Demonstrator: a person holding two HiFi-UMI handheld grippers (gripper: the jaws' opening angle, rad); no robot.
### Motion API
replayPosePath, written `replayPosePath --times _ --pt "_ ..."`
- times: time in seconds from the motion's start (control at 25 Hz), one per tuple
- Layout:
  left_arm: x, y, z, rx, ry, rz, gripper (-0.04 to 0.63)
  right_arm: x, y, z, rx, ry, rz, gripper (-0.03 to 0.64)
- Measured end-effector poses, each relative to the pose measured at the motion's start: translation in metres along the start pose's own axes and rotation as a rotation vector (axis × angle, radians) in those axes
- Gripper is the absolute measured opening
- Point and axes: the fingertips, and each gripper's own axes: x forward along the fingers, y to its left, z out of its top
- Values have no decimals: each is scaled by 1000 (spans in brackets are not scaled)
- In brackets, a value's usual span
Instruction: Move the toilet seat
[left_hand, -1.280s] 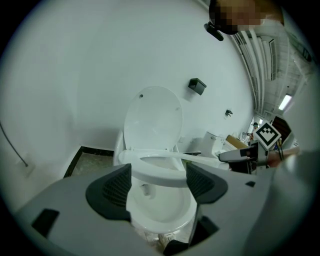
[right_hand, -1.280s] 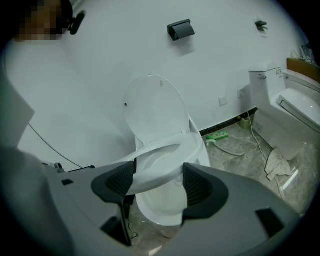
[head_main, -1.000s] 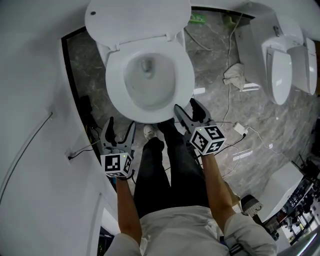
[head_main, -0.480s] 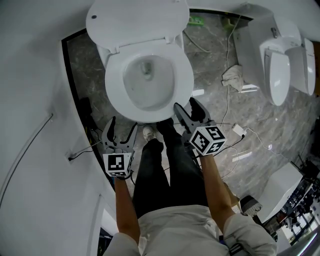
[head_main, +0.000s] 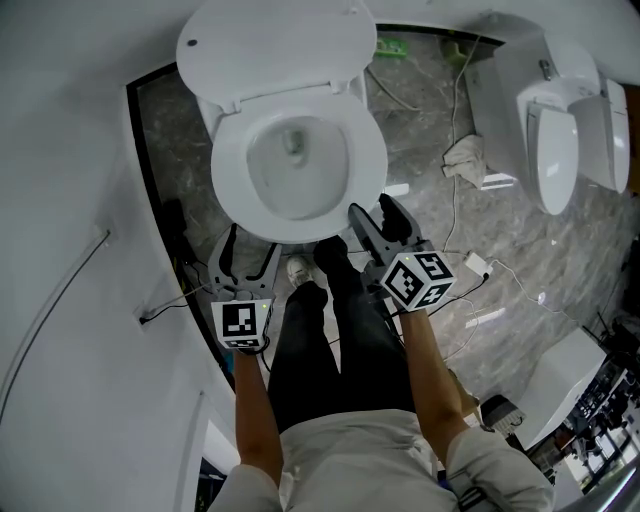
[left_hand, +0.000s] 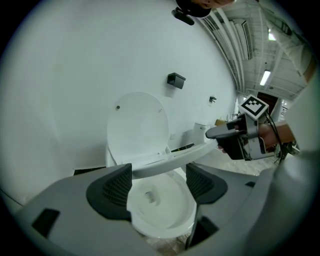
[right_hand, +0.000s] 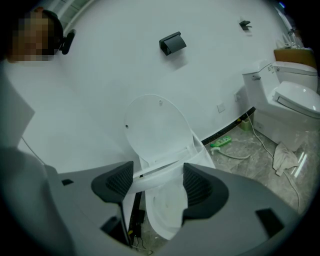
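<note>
Post: in front of the white ceramic toilet bowl (head_main: 296, 170) on the grey marble-pattern floor (head_main: 430, 120).

- White oval plastic lid (head_main: 275, 40) is up, leaning back at the white wall.
- White plastic toilet seat ring (left_hand: 190, 152) is raised off the bowl at a slant. It is hinged below the lid, and its front edge is at my right gripper (left_hand: 235, 137).
- My right gripper (right_hand: 158, 182): jaws released and wide apart. The seat's rim (right_hand: 160, 172) runs across the gap between the 2 pads. From the left gripper view, 1 finger touches the raised front edge. I cannot tell whether it sits under or against it.
- My left gripper (left_hand: 159, 185): jaws released and wide apart, nothing between them, only the bowl (left_hand: 160, 205) beyond. In the head view it sits low at the bowl's front left (head_main: 250, 245), apart from the seat.
- Off to the right: 1 second white toilet (head_main: 555, 130) and a crumpled white cloth (head_main: 465, 155) on the floor.
</note>
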Motion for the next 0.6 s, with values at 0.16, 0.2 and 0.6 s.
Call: replayPosePath --times 0.16,0.2,0.6 --pt "2 2 12 5 -10 8 353 -1 1 10 32 -17 10 330" --pt "2 3 14 1 -9 8 353 -2 2 12 23 -20 14 330" --pt "3 10 33 -31 -36 22 350 -14 32 28 -225 -12 69 319"
